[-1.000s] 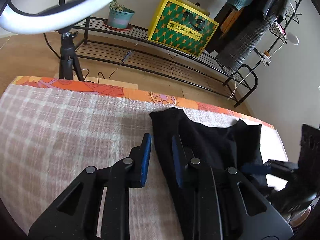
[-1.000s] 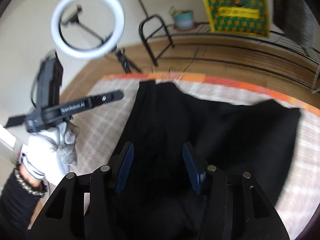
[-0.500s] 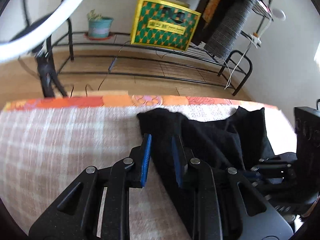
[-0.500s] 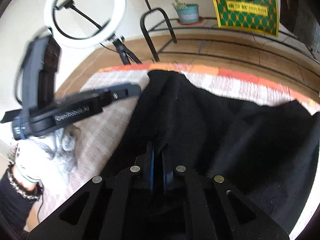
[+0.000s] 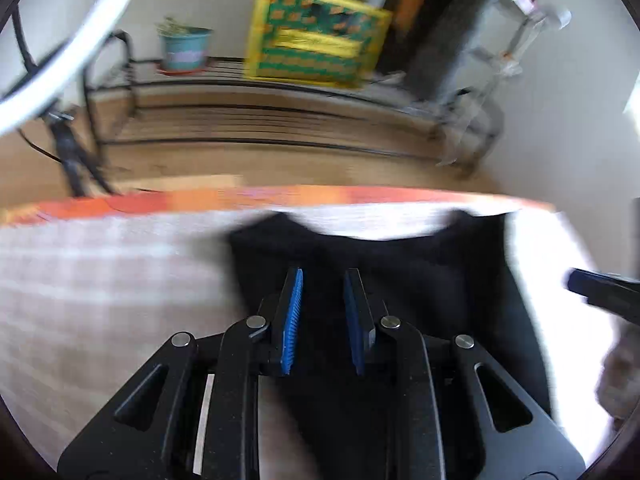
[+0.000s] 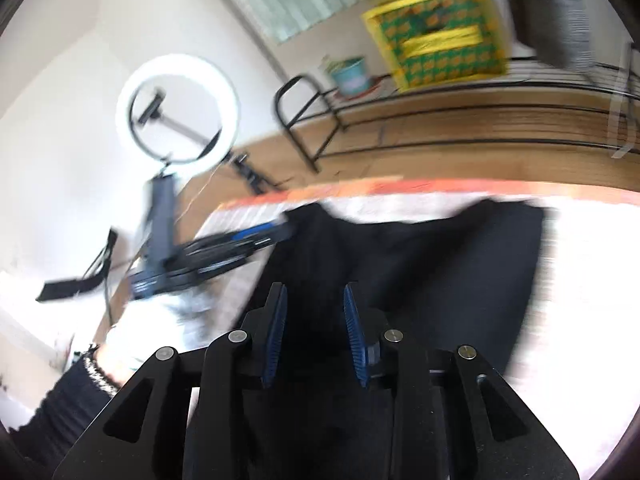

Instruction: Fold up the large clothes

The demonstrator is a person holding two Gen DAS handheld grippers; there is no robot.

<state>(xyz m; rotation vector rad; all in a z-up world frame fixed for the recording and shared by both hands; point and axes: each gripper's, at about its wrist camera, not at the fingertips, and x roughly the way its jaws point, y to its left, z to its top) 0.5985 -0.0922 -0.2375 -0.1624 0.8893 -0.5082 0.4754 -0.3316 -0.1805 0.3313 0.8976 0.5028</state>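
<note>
A black garment (image 5: pixel 420 280) lies folded on the checked pink-and-white table cover (image 5: pixel 100 280). It also shows in the right wrist view (image 6: pixel 420 272). My left gripper (image 5: pixel 322 280) is open, its blue pads over the garment's left part. My right gripper (image 6: pixel 314 296) is open and empty above the garment's near left side. The left gripper's body (image 6: pixel 208 256) shows at the garment's left edge in the right wrist view. A tip of the right gripper (image 5: pixel 600 292) shows at the right in the left wrist view. Both views are blurred by motion.
The table's far edge has an orange patterned border (image 5: pixel 280 196). Beyond it stand a ring light on a tripod (image 6: pixel 178 108), a black wire rack (image 5: pixel 280 120) with a potted plant (image 5: pixel 184 48) and a yellow-green box (image 5: pixel 316 56), and hanging clothes (image 5: pixel 440 40).
My right gripper, shut on a fold of the garment half a second ago, has opened and let it go. My left gripper has shifted right over the garment and opened a little wider.
</note>
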